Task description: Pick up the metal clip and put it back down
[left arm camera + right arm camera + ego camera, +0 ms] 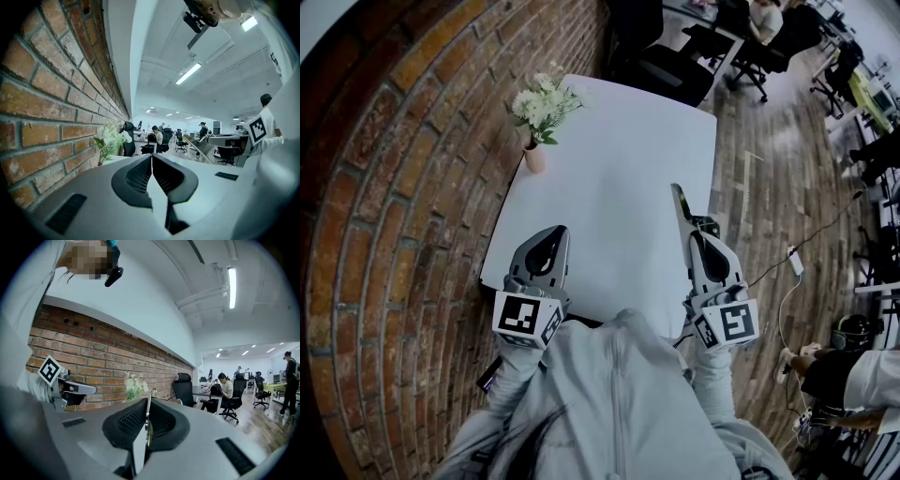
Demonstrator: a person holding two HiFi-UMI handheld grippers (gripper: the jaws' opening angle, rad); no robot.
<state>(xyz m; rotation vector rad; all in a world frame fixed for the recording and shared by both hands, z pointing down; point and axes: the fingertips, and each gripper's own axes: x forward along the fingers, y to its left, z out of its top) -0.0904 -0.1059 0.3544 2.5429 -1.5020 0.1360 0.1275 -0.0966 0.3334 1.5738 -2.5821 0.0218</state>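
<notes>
We note white table (pixel 609 159) against brick wall (pixel 394 187); vase of pale flowers (pixel 535 156) near table's wall-side edge; black office chair (pixel 670 70) at far end; wooden floor (pixel 769 169); white power strip (pixel 795 261) lying on it.

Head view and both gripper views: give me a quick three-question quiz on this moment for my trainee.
1. True or false: the right gripper is shut on the metal clip.
2. Where does the flower vase stand? A) at the edge of the table next to the brick wall; B) in the table's middle; C) on the floor.
3. Fill in: the jaws of the left gripper are ____, with nothing between them.

Key: 1 true; 2 A; 3 together.
</notes>
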